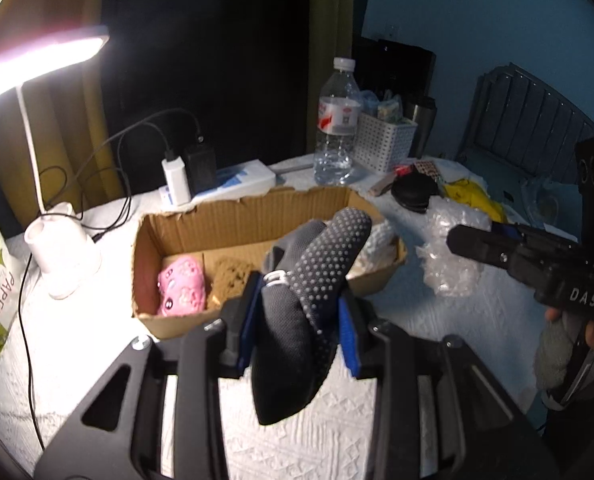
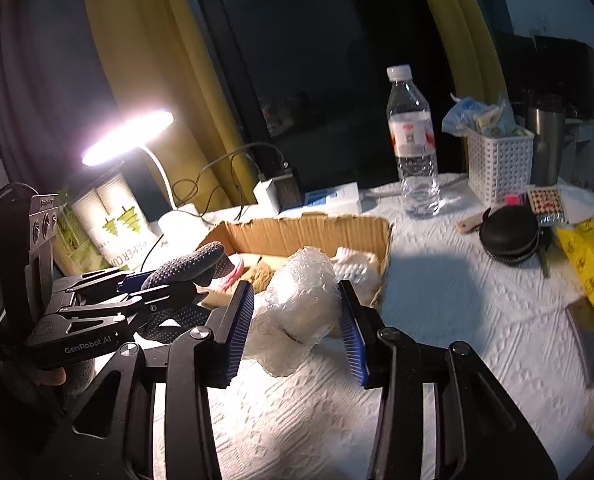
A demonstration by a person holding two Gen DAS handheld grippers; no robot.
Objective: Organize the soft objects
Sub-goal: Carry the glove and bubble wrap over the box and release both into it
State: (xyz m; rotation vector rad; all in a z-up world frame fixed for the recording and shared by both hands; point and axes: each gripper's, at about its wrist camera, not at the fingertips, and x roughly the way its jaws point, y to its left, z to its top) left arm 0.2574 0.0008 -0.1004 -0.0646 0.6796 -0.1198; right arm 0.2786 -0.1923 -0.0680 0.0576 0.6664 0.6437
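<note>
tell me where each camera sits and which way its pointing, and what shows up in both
Left wrist: on the left gripper, looking forward over the table at the cardboard box; its fingers clamp a dotted black sock, and the right gripper with a bit of the person's hand enters from the right.
Right wrist: on the right gripper, facing the same box, its fingers around a wad of plastic wrap; the left gripper shows at left.
Shared: box, sock, wrap, water bottle, lamp.

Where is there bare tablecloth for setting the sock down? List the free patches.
Free: the near cloth in front of the box, and the patch between box, black case and yellow bag. Crowded: behind the box, by the bottle and basket; left, by the lamp.
</note>
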